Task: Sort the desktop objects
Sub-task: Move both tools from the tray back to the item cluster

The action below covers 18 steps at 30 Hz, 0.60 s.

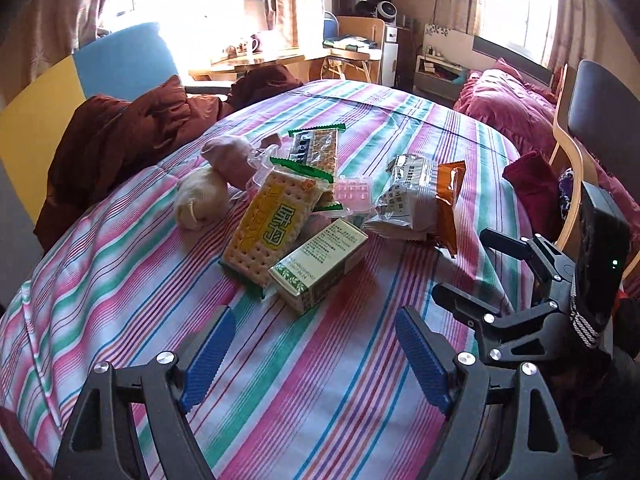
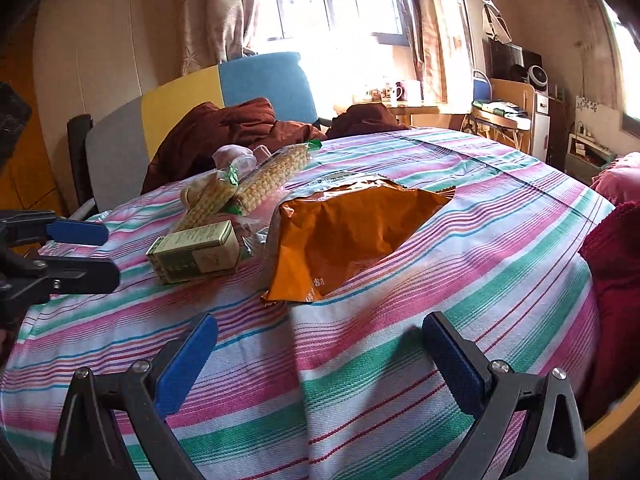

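Observation:
A pile lies mid-table on the striped cloth (image 1: pixel 320 400). It holds a yellow cracker pack (image 1: pixel 268 224), a green-and-white box (image 1: pixel 320 264) leaning on it, a second cracker pack (image 1: pixel 316 144), a pink blister tray (image 1: pixel 354 192), a silver-and-orange snack bag (image 1: pixel 420 200), and a cream sock ball (image 1: pixel 202 200) beside a pink one (image 1: pixel 230 156). My left gripper (image 1: pixel 316 356) is open and empty, short of the box. My right gripper (image 2: pixel 320 356) is open and empty in front of the orange bag (image 2: pixel 352 232). The box (image 2: pixel 196 252) sits left of that bag.
A maroon jacket (image 1: pixel 120 140) is draped over a blue-and-yellow chair (image 1: pixel 120 64) at the table's far left. A red cloth (image 2: pixel 616 272) and a dark-backed chair (image 1: pixel 600 104) stand at the right edge. A pink bed (image 1: pixel 512 108) lies beyond.

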Each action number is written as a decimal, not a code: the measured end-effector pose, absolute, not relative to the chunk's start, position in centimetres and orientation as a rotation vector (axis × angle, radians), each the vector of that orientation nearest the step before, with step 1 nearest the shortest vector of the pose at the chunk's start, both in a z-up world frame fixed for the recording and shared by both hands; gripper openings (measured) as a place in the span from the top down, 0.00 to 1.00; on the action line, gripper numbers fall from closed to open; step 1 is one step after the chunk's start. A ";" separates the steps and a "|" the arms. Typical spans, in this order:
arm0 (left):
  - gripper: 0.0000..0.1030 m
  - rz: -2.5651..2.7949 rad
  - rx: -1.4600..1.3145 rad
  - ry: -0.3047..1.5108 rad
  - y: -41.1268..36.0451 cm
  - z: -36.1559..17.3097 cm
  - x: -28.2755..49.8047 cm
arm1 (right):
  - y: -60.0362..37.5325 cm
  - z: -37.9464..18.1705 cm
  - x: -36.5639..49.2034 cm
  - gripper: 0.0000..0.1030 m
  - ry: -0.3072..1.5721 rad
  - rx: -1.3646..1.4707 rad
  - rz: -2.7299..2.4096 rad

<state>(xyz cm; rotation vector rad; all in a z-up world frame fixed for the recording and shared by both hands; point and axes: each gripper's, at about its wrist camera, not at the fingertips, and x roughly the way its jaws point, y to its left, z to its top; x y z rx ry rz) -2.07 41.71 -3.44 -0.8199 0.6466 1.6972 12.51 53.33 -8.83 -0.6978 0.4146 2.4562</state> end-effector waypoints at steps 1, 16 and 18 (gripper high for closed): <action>0.20 1.685 -0.819 0.661 42.3 -3.7 -2.2 | 53.6 -8.9 12.6 0.00 0.430 -0.693 2.467; 0.22 1.451 -0.752 0.824 47.9 -5.7 -2.4 | 54.8 -9.1 13.1 0.00 0.550 -0.581 2.540; 0.23 1.434 -0.753 0.824 48.3 -5.7 -2.7 | 54.9 -9.1 13.1 0.00 0.561 -0.573 2.544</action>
